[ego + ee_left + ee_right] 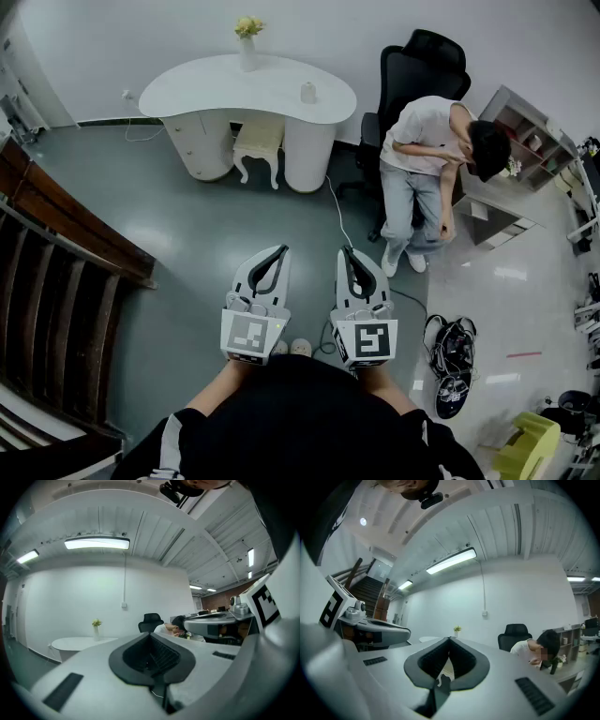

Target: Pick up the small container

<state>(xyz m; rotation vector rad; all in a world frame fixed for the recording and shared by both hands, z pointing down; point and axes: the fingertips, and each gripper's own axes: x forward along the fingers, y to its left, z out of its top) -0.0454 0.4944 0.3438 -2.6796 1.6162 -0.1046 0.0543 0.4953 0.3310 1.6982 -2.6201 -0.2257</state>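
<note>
Far from me, a small pale container [307, 92] stands on the right part of a white curved table [216, 89]; a white vase with yellow flowers [247, 42] stands at the table's back. I hold both grippers close to my body, side by side and pointing at the table. My left gripper [280, 250] is shut with nothing in it, its tips meeting [151, 633]. My right gripper [346, 250] is also shut and empty [449, 639]. The two gripper views show the vase [96, 630] [457, 631] in the distance; the container is hidden in both.
A white stool [258, 142] stands under the table. A person in a white shirt [427, 164] bends forward by a black office chair [422, 66]. A wooden staircase [56, 272] runs along the left. A cable [337, 211] crosses the floor; a dark bag [452, 361] and shelves [525, 141] are at the right.
</note>
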